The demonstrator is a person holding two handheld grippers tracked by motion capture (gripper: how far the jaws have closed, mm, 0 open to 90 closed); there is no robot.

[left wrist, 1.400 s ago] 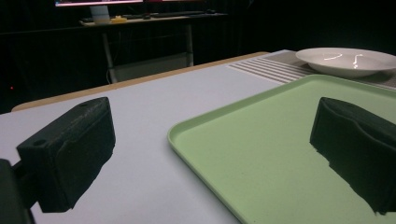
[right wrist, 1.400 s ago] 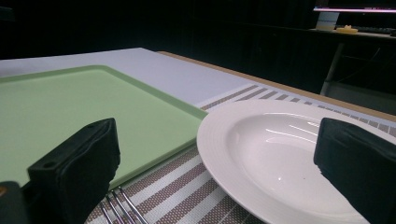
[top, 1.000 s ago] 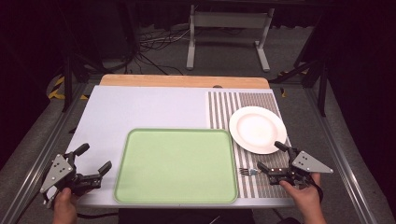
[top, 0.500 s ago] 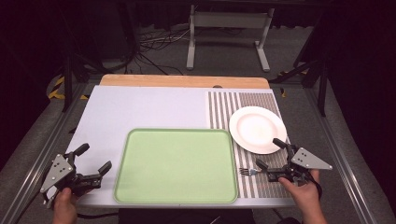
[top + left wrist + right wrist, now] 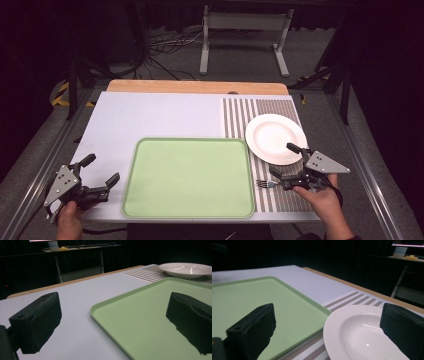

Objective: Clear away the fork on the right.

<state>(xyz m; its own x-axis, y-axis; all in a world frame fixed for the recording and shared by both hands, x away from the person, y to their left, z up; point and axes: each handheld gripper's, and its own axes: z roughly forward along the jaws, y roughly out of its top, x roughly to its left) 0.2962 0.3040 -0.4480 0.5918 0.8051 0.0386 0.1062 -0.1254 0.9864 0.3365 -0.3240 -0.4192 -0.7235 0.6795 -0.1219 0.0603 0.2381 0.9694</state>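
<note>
While right tongs (image 5: 286, 161) gape, fork (image 5: 266, 183) just beside.

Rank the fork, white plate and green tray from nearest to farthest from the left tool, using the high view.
From the left tool:
1. Green tray, right beside it.
2. Fork, past the tray's right edge, on the striped mat.
3. White plate, far right, farther back.

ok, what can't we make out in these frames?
- Fork, high view: handle hidden under the right tool; contact can't be judged.
- Plate, right gripper view: near rim cut by the bottom edge, right side behind a jaw.
- Tray, left gripper view: right part behind a jaw, cut by the frame edge.
</note>
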